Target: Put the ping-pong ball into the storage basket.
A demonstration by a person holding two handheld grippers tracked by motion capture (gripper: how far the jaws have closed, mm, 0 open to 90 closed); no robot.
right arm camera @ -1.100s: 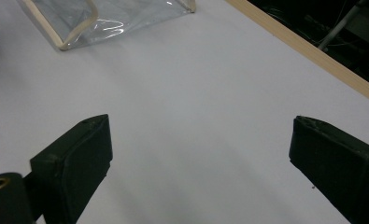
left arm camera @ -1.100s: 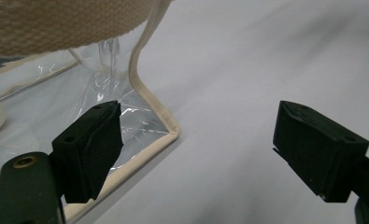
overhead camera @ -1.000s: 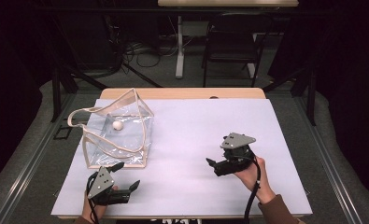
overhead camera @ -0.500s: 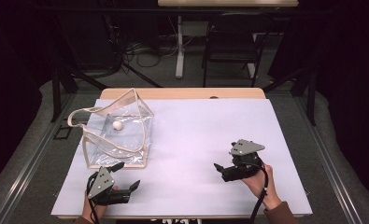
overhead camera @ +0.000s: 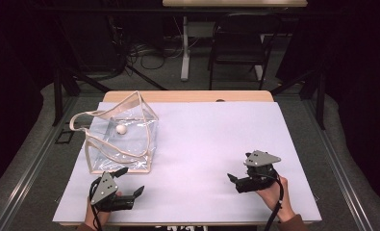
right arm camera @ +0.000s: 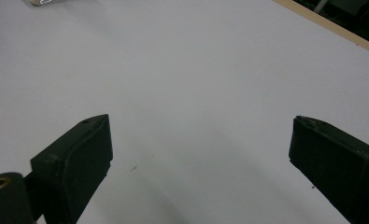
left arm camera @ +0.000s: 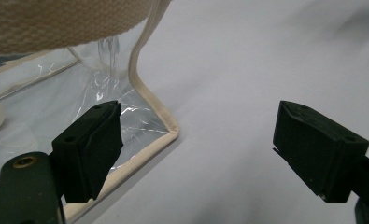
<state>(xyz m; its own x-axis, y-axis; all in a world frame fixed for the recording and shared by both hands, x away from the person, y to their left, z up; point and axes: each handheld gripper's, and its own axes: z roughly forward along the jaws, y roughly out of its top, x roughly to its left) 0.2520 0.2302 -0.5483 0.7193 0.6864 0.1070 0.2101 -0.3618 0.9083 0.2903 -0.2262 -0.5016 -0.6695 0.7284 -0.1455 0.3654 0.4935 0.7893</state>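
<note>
Looks like some kind of lab or recording studio setup, not a home. The bench (overhead camera: 202,139) has a plain white sheet over a wooden top and sits on grey carpet, with black curtains on both sides. Behind it there's a tangle of cables (overhead camera: 144,50) on the floor, a black folding chair (overhead camera: 238,45) and another table's white leg (overhead camera: 184,48).
</note>
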